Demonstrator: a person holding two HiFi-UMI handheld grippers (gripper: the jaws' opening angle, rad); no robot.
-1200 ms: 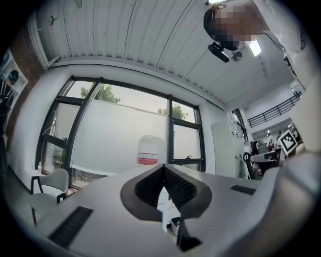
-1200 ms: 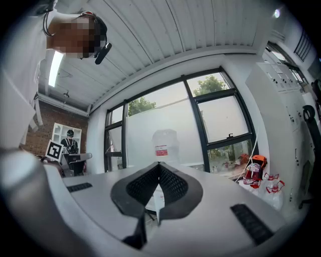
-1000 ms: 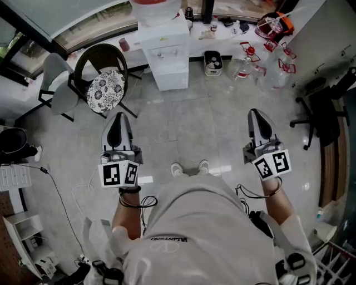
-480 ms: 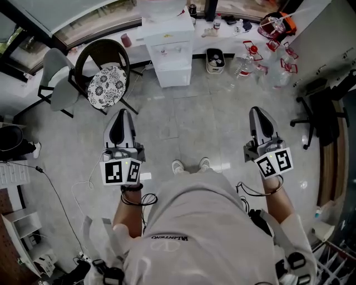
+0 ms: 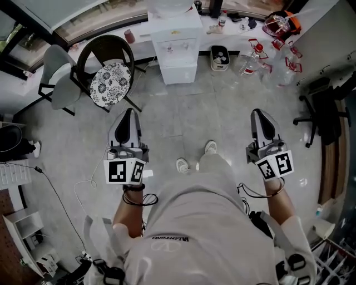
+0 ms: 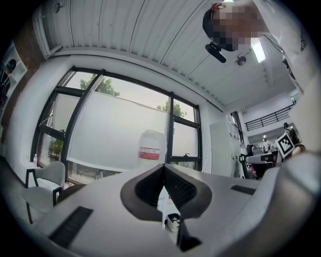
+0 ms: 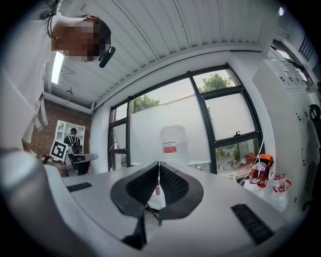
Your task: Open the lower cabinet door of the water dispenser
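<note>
The white water dispenser (image 5: 177,47) stands against the far wall with a clear bottle (image 5: 167,6) on top. Its lower cabinet door (image 5: 182,72) is closed. My left gripper (image 5: 128,114) and right gripper (image 5: 261,114) are held level over the floor and point toward it, well short of it. Both are shut with nothing between the jaws. In the left gripper view the closed jaws of the left gripper (image 6: 163,168) point at the bottle (image 6: 151,148). The right gripper (image 7: 159,165) points just left of the bottle (image 7: 173,138).
A dark chair with a patterned cushion (image 5: 110,83) and a grey chair (image 5: 58,78) stand left of the dispenser. A small bin (image 5: 221,57) and clear jugs with red handles (image 5: 267,55) lie to its right. A black office chair (image 5: 322,111) is at the far right.
The person has stepped toward the dispenser, one foot now forward. Both grippers have moved closer to it, and it sits lower in the head view. Both grippers stay shut.
</note>
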